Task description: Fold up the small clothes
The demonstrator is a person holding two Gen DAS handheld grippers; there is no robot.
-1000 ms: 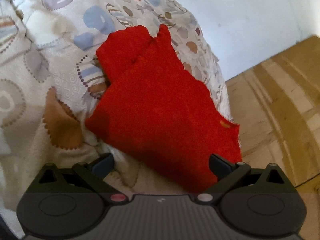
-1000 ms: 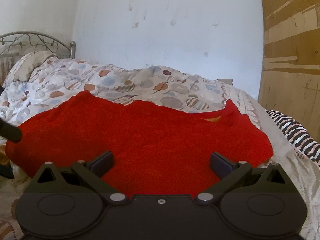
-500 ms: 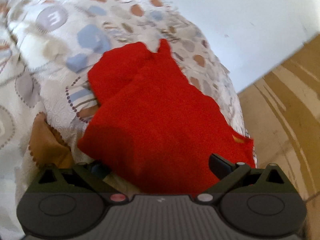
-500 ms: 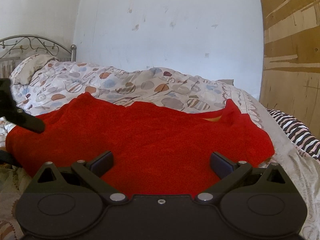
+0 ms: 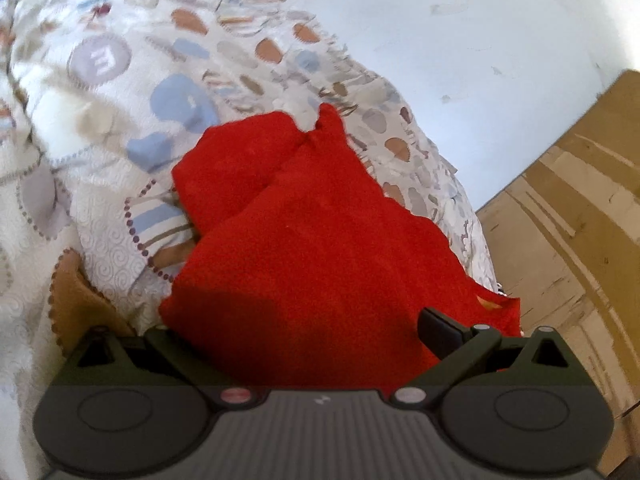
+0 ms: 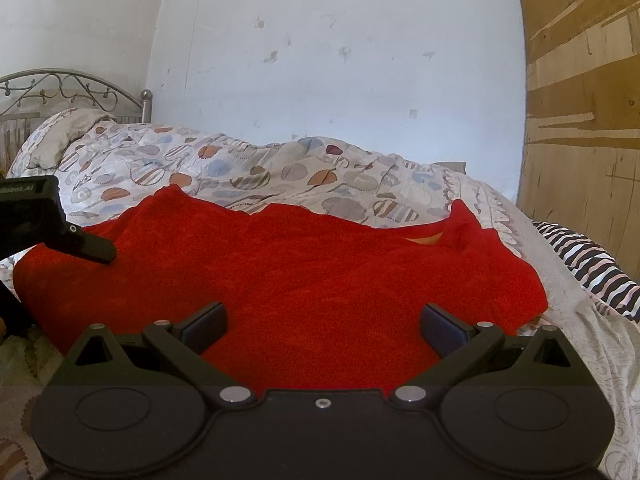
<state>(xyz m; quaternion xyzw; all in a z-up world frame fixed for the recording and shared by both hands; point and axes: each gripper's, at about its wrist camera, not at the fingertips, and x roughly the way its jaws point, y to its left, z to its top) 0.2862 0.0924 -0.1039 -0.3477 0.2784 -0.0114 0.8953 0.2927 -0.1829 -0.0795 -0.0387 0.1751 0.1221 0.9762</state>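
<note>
Garment: one red knitted top (image 6: 304,276), fuzzy in texture, spread roughly flat on a patterned duvet (image 6: 256,168) printed with blue, orange and grey discs; a pale neckline opening shows at its far right in the right wrist view. Right gripper (image 6: 323,326): jaws spread wide, nothing between them, the near hem of the top lying just ahead of and between the two pads. Left gripper (image 5: 316,328): right finger (image 5: 440,330) in plain sight over the cloth, left finger hidden at the garment's near left corner, seemingly slipped under the edge; jaws spread, no pinch made so far as can be judged. From the right wrist view the left gripper's upper finger (image 6: 90,246) rests above the top's left-hand edge, the lower finger not visible. Step in hand, by judgement: taking hold of the garment's edges to begin a fold, the top not yet folded at all. Next move calls for each set of jaws to close on a single edge of cloth without catching the duvet beneath, then a lift and carry across the body of the top. Other items: metal bedstead (image 6: 68,88), white wall (image 6: 340,60), striped cloth (image 6: 588,264) beyond the right jaw.
</note>
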